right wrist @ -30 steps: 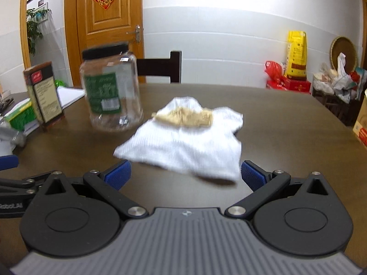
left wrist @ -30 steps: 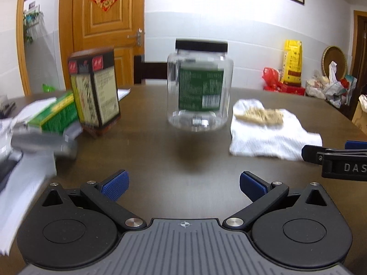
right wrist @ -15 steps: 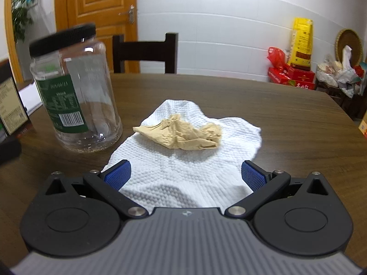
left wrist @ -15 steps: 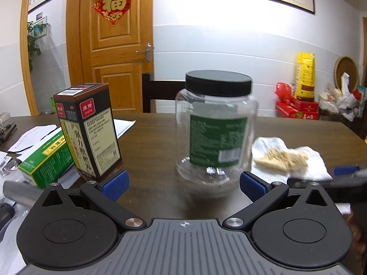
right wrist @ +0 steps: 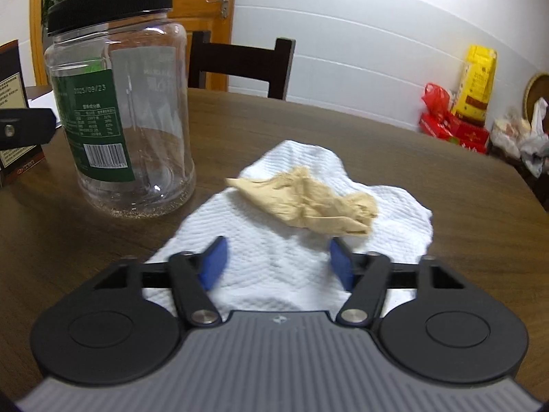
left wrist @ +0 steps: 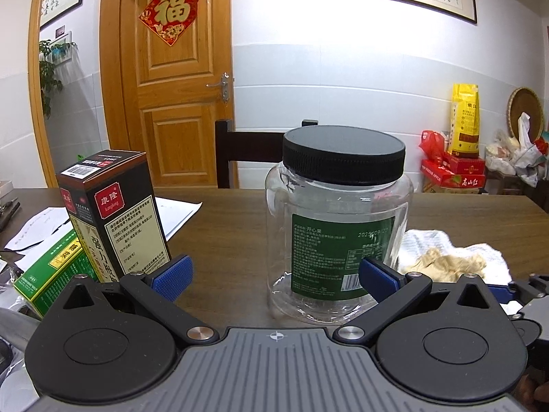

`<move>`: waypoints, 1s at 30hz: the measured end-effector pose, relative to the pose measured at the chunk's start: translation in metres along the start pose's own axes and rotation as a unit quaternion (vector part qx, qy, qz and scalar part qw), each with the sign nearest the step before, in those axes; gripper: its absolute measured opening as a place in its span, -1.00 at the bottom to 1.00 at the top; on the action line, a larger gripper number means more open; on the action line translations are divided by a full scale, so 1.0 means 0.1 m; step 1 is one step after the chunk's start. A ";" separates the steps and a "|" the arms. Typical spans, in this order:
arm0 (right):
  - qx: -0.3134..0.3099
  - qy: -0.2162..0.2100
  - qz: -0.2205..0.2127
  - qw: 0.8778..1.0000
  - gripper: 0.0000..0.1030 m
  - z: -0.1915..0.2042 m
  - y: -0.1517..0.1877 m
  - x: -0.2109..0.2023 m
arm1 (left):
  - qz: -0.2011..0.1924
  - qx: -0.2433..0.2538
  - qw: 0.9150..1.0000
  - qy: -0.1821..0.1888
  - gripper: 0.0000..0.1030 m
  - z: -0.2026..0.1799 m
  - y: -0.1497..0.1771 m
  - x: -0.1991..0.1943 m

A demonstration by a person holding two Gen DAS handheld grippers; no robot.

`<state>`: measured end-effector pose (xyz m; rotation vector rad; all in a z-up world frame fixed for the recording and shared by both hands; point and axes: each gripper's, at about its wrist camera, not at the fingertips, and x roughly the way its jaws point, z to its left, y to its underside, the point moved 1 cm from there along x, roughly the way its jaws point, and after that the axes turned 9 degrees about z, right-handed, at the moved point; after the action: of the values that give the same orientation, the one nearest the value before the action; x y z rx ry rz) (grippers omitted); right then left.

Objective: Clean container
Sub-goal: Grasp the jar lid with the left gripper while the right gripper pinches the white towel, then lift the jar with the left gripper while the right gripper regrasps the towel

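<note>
A clear plastic jar with a black screw lid and a green label stands upright on the brown table. My left gripper is open, just in front of the jar, its blue pads level with the jar's base. The jar also shows in the right wrist view, at the left. A white paper towel lies to its right with a crumpled beige wipe on top. My right gripper is open and low over the towel's near part, its jaws partly narrowed.
A black carton stands left of the jar, with a green box and papers beside it. A dark chair stands behind the table. Bags and red boxes sit by the far wall.
My left gripper has moved closer to the jar and lower. My right gripper has moved forward and down over the towel, and its jaws have narrowed.
</note>
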<state>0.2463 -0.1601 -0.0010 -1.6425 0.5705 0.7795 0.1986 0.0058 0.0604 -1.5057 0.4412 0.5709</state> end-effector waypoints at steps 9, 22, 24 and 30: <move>0.021 -0.028 -0.012 0.999 -0.96 -0.05 0.06 0.00 | -0.005 0.003 1.000 0.001 1.00 -0.01 -0.06 0.09; 0.055 -0.050 -0.056 0.996 -0.96 -0.44 0.10 -0.42 | -0.017 0.012 1.000 0.010 1.00 -0.07 -0.03 0.08; 0.055 -0.052 -0.040 0.996 -0.92 -0.49 0.13 -0.41 | -0.018 0.015 1.000 0.011 1.00 -0.07 -0.02 0.07; 0.039 0.013 -0.072 0.997 1.00 -0.57 0.24 -0.47 | -0.019 0.020 1.000 0.013 1.00 -0.07 -0.01 0.08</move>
<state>0.2084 -0.2232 0.0244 -1.6043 0.4894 0.6245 0.2060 -0.0010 0.0561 -1.4810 0.4401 0.5097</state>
